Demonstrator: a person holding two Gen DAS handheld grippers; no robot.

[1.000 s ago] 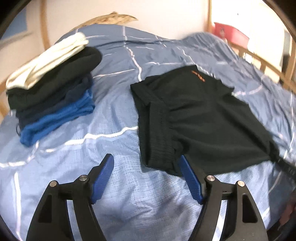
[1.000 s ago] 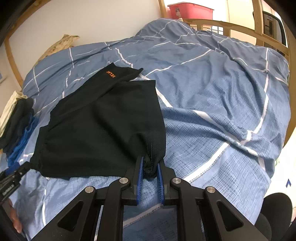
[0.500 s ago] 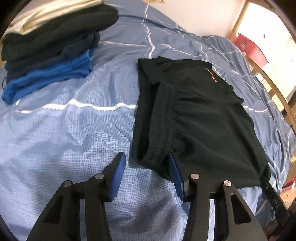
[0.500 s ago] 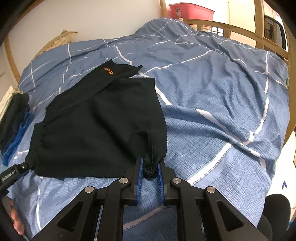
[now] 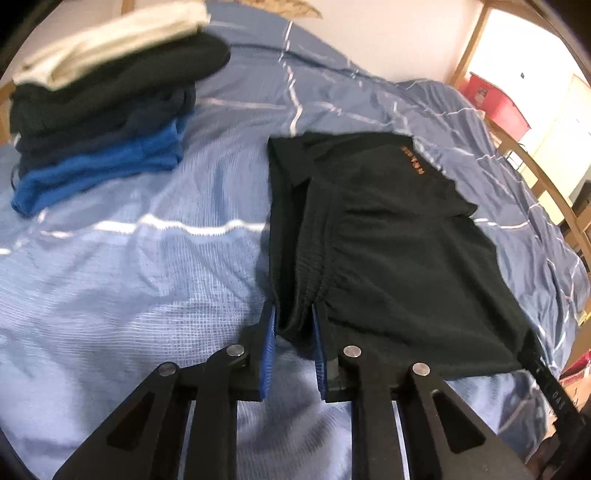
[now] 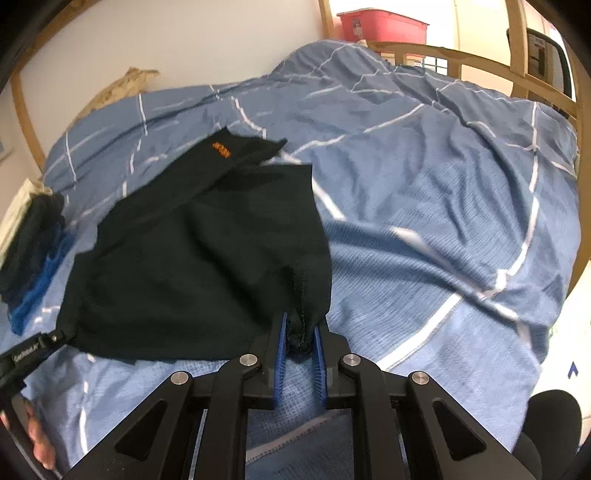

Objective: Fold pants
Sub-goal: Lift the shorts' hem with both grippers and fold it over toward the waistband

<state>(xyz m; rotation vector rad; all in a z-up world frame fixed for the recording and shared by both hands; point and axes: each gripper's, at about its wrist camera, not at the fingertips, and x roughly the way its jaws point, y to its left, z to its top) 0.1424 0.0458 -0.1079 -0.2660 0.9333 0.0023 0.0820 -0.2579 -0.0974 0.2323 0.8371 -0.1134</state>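
Black pants (image 5: 388, 240) with a small orange logo (image 5: 412, 162) lie folded on the blue bed cover (image 5: 129, 280). My left gripper (image 5: 293, 325) is shut on the near corner of the gathered waistband (image 5: 314, 258). In the right wrist view the same pants (image 6: 192, 266) spread to the left. My right gripper (image 6: 301, 332) is shut on the near hem corner of the leg. The left gripper (image 6: 33, 350) shows at the far left edge there, held by a hand.
A stack of folded clothes (image 5: 103, 110), white on top, then black, navy and blue, sits at the back left. A wooden bed rail (image 6: 461, 59) runs along the far side, with a red bin (image 6: 380, 26) behind it. A dark object (image 6: 550, 421) is at the lower right.
My left gripper has moved in to the waistband corner and shut on it; it was open before. My right gripper has kept its hold on the hem corner.
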